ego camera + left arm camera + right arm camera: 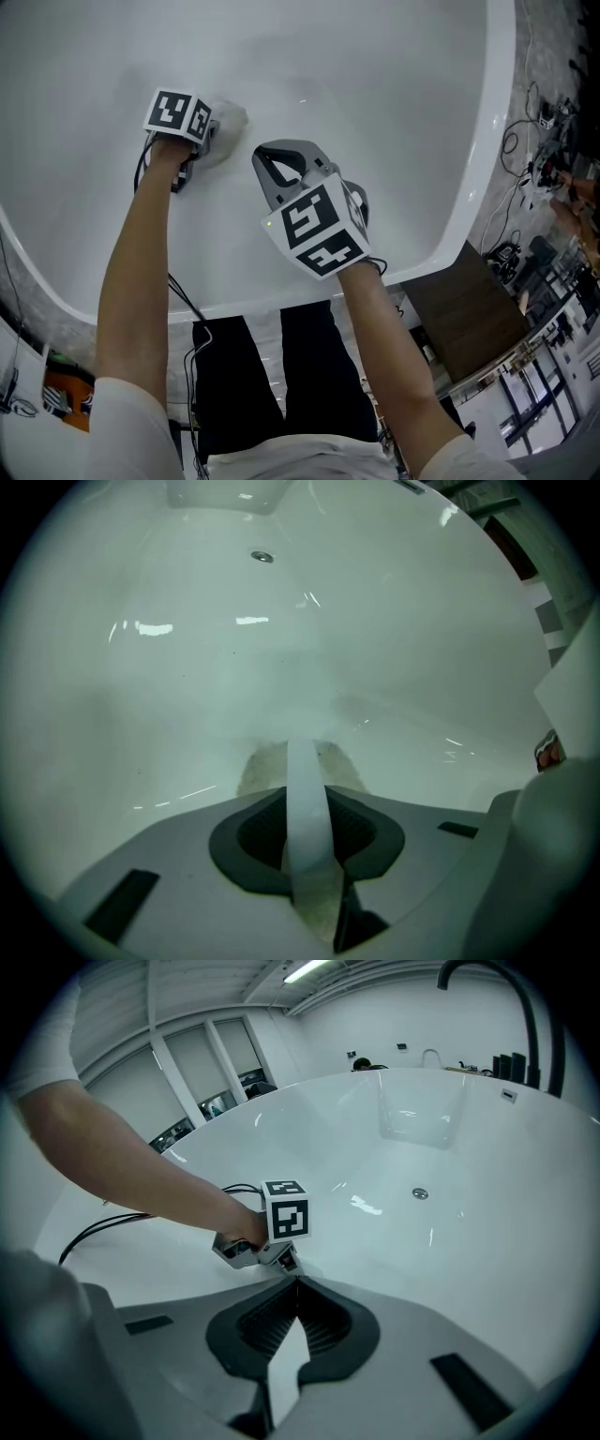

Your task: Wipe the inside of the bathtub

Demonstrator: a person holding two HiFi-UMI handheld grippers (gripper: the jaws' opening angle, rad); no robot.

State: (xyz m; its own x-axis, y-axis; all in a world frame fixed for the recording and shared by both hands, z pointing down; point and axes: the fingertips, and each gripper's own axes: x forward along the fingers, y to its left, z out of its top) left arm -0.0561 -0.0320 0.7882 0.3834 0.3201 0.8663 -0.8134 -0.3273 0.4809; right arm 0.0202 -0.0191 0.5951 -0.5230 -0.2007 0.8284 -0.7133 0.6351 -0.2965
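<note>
White bathtub (375, 84), left hand-held gripper (302, 752) clamping cloth (253, 769) (touching tub)

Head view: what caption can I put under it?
Left tool holds pale crumpled cloth against white bathtub's inside; right tool shut, empty.

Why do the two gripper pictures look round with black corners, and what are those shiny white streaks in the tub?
Both gripper views: a wide-angle lens curves the bathtub and darkens the corners. Left gripper view: the streaks are lamp glare on the glossy wall; the cloth past the fingers looks hazy. Head view: even light, hardly any shadow.
</note>
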